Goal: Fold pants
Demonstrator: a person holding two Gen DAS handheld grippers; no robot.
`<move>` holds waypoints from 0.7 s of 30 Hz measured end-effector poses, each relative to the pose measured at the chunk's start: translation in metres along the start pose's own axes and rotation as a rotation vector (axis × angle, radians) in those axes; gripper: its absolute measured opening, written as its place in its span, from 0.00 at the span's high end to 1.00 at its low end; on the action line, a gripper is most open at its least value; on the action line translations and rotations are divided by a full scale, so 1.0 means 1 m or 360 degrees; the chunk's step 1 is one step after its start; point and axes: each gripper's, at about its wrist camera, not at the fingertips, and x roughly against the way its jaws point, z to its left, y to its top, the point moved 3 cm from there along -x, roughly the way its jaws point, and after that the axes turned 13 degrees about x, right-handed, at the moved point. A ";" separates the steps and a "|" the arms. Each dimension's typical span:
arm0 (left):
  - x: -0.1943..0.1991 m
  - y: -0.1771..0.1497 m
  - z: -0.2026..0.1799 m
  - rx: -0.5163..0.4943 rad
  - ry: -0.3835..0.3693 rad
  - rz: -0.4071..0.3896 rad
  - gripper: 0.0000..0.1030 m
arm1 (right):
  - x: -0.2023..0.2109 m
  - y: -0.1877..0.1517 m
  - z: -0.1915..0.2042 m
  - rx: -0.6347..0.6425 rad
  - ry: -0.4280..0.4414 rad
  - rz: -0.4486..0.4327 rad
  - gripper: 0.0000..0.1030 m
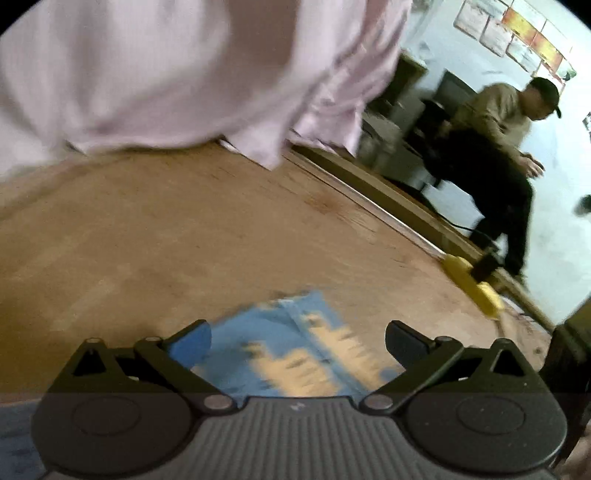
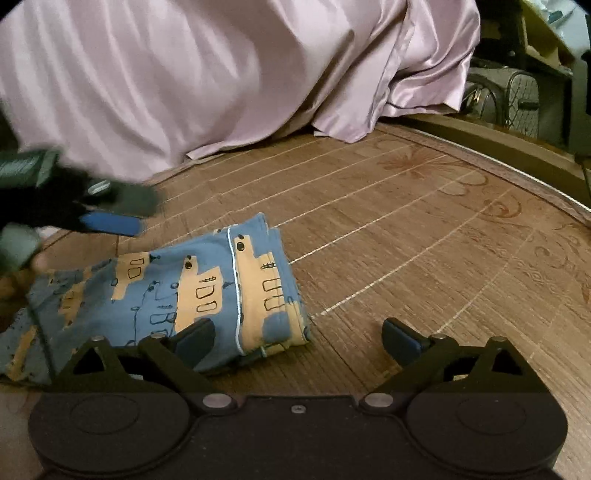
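Your left gripper [image 1: 298,341] and right gripper [image 2: 298,338] both have their fingers spread wide with nothing between them, each held over the folded blue pants with tan block print [image 2: 207,288] lying on the brown woven bamboo mat [image 2: 406,229] near the draped pale pink satin sheet [image 2: 221,74].

A pink satin sheet [image 2: 221,74] lies bunched along the far edge of the bamboo mat [image 2: 406,229]; a person [image 1: 502,155] stands beyond its right edge.

Home bedroom, woven bamboo bed mat [image 2: 406,229], pink satin bedding [image 2: 184,74], posters on wall [image 1: 517,33]
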 end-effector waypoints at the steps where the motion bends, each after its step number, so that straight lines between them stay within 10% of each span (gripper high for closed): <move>1: -0.011 0.002 -0.005 0.0029 -0.0036 0.0050 0.00 | 0.000 -0.001 0.000 -0.0009 0.0000 -0.0016 0.06; 6: -0.056 0.010 -0.027 0.0083 -0.0076 0.0211 0.00 | -0.001 -0.001 -0.002 -0.0086 0.0012 -0.0065 0.15; 13: -0.075 0.007 -0.038 0.0099 0.0089 0.0286 0.00 | -0.004 0.003 -0.001 -0.0112 -0.0039 -0.0030 0.62; 21: -0.079 0.012 -0.028 0.0255 0.0109 0.0338 0.00 | -0.004 0.003 0.006 -0.0039 -0.0032 -0.0018 0.81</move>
